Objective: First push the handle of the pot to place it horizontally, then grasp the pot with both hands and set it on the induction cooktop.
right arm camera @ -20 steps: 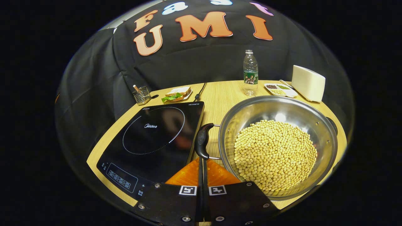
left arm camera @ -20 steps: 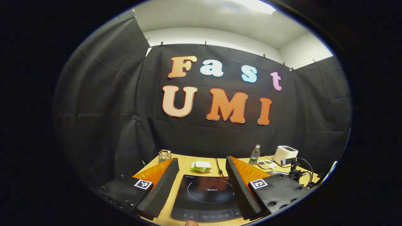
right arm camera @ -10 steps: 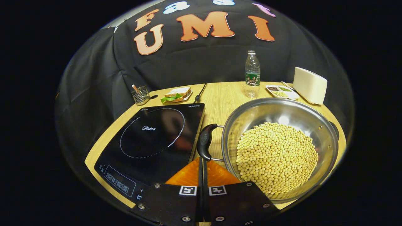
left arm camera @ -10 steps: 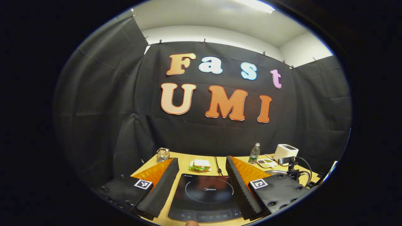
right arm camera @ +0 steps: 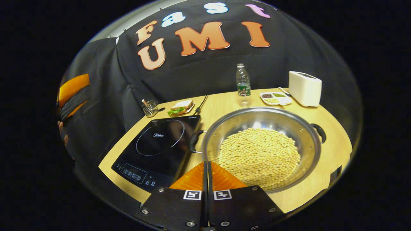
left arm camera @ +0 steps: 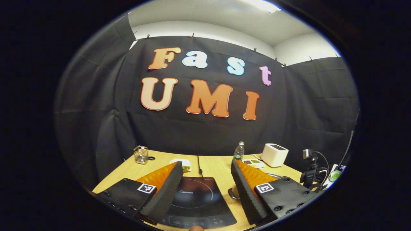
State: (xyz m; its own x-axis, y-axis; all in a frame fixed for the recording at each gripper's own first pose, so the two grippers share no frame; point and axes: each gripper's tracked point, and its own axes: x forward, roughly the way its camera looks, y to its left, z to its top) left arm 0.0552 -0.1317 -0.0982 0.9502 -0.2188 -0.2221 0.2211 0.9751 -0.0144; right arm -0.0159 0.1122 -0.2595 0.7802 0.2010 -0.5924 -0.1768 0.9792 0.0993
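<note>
Since the earlier frame, the clenched, empty right gripper [right arm camera: 205,163] has backed off the steel pot's [right arm camera: 260,153] left handle [right arm camera: 193,141], the left gripper [left arm camera: 205,186] spread wide above the induction cooktop [right arm camera: 159,144]; bean-laden pot beside cooktop, judged heavy, grip both side handles.

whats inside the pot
The pot holds a heap of small pale yellow beans that covers most of its bottom. The right hand-held gripper, shut on nothing, hides part of the near rim; anything under the beans is covered.
</note>
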